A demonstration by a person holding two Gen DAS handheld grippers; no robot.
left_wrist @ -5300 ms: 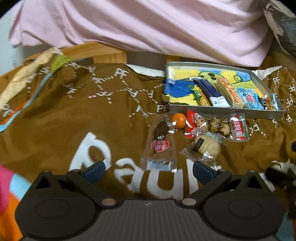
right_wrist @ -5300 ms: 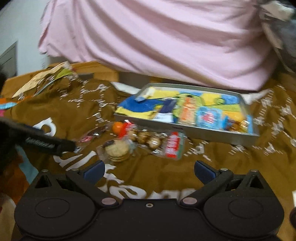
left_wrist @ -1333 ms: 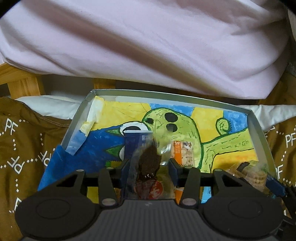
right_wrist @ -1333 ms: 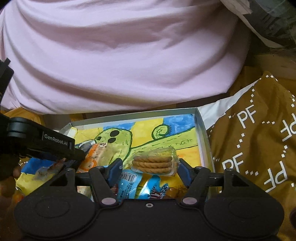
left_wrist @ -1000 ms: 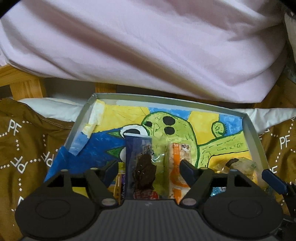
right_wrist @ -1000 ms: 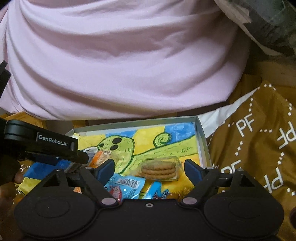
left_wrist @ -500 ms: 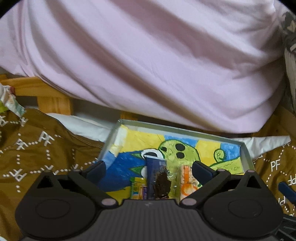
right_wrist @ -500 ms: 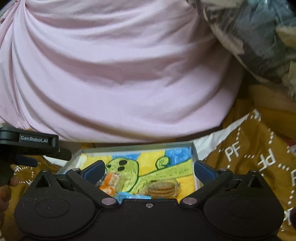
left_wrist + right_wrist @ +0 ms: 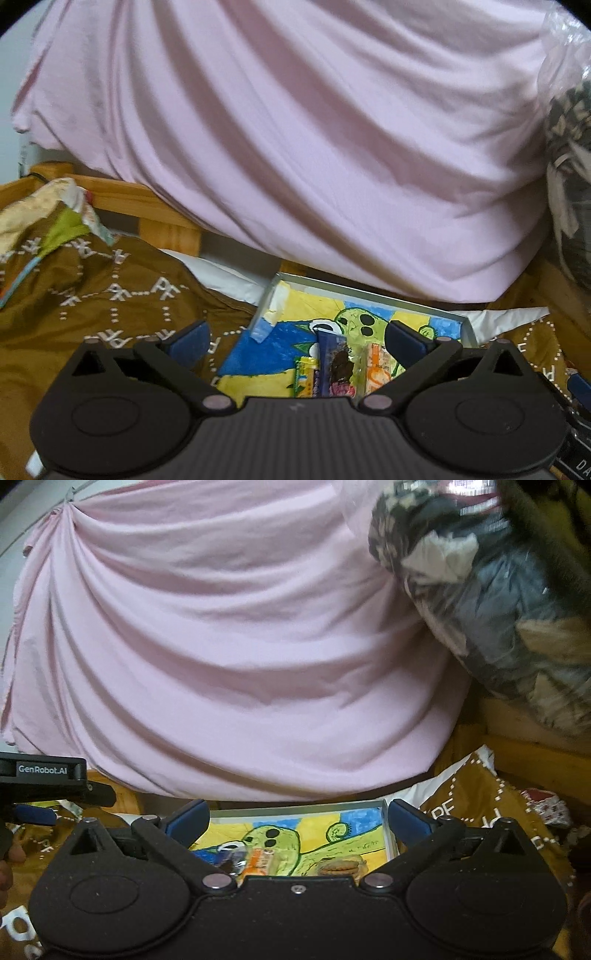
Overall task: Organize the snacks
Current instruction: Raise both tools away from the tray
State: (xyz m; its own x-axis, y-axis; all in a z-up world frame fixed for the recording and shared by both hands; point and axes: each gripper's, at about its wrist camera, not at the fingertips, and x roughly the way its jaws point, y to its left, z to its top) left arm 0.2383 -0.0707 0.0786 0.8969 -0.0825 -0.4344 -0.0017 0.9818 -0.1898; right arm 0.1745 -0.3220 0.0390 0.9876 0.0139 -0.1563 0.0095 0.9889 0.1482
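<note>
My left gripper (image 9: 295,338) hangs with its jaws spread wide and empty above the near end of the tray (image 9: 467,326); my right gripper (image 9: 297,818) is the same, jaws wide with nothing between them. Just beyond my left fingers, inside the tray, 3 packets lie side by side on the painted liner: a yellow-green one (image 9: 304,373), a clear wrapper with a dark snack (image 9: 338,363) over a blue packet, and an orange one (image 9: 376,365). From the right view a pack of round biscuits (image 9: 338,867) rests near the tray's right wall. The tray sits on a brown blanket (image 9: 110,306) printed with white letters. Behind it hangs a pink sheet (image 9: 229,646).
</note>
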